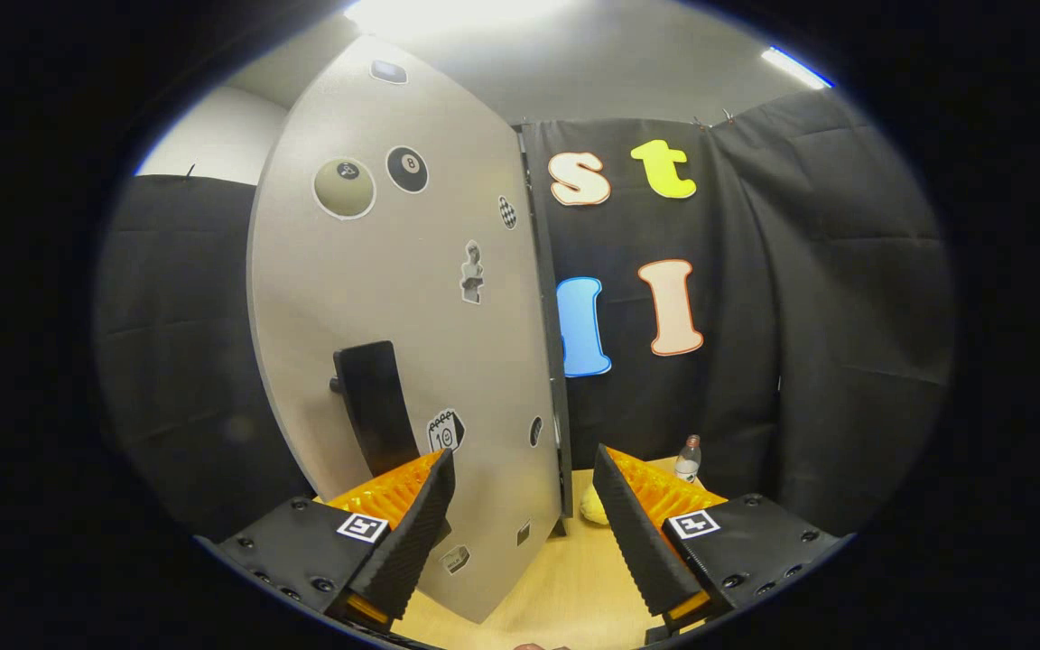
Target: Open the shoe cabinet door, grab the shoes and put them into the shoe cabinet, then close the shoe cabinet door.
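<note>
Door (376,298) looks a stiff, light panel; best taken by its dark handle (376,406); claw (524,487) wide, empty.

The tool (524,469) pointed forward and a little upward, its two fingers rising from the lower part of the gripper view and leaning slightly toward each other at their tips. They stood wide apart — a broad gap lay between them, and neither finger pressed on anything. The left finger (412,533) and the right finger (642,533) sat at about the same height, so the tool was held level rather than rolled to one side. Each finger carried a ribbed pad on its inner face, and behind each — on its mounting block — was a small square marker. Nothing was gripped between the pads.
</note>
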Tool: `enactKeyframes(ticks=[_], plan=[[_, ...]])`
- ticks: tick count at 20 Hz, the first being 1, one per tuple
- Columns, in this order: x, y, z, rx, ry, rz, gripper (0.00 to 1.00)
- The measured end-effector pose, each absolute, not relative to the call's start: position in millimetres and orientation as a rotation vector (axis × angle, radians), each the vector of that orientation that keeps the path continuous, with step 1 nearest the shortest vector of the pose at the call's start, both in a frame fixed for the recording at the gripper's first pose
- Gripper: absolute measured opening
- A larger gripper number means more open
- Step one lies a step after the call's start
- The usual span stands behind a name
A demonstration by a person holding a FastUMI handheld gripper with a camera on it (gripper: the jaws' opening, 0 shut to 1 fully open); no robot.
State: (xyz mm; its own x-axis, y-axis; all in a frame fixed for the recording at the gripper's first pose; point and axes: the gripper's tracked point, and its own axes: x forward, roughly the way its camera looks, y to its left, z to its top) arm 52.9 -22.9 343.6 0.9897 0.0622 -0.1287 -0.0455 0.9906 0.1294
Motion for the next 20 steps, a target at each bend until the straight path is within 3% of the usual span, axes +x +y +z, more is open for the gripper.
enactKeyframes(ticks=[9,20], plan=[[83,60,355,0.061,0.099,0.091,0.98],[90,59,358,0.082,0.080,0.037,0.98]])
